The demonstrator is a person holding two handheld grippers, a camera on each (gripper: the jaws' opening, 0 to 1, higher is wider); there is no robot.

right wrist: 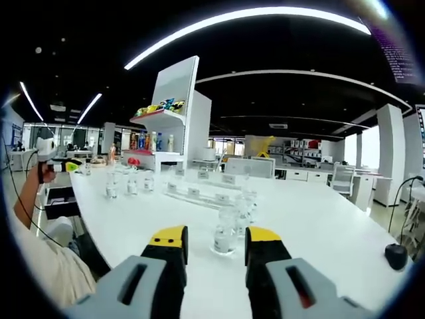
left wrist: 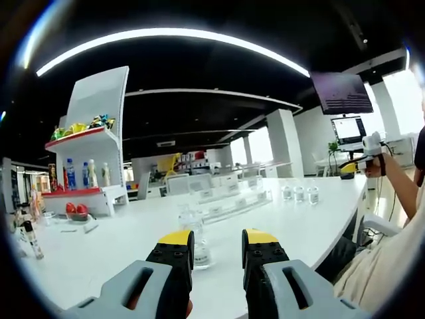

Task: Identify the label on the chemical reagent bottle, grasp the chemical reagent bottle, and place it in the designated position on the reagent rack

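Small clear glass reagent bottle (right wrist: 224, 237) stands upright on the white table (right wrist: 319, 226), just ahead of the right gripper (right wrist: 216, 247), between its spread, empty jaws; left gripper (left wrist: 218, 249) likewise released; tiered clear rack (right wrist: 212, 188) lies beyond; label text unreadable.

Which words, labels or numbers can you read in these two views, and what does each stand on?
No text can be read.
Reagent bottle label: too blurred.
Tags on the clear reagent rack: too small.
Ceiling screen: lines of text, blurred.
Monitor: unreadable.
Drink bottles on the display shelf: labels too small.
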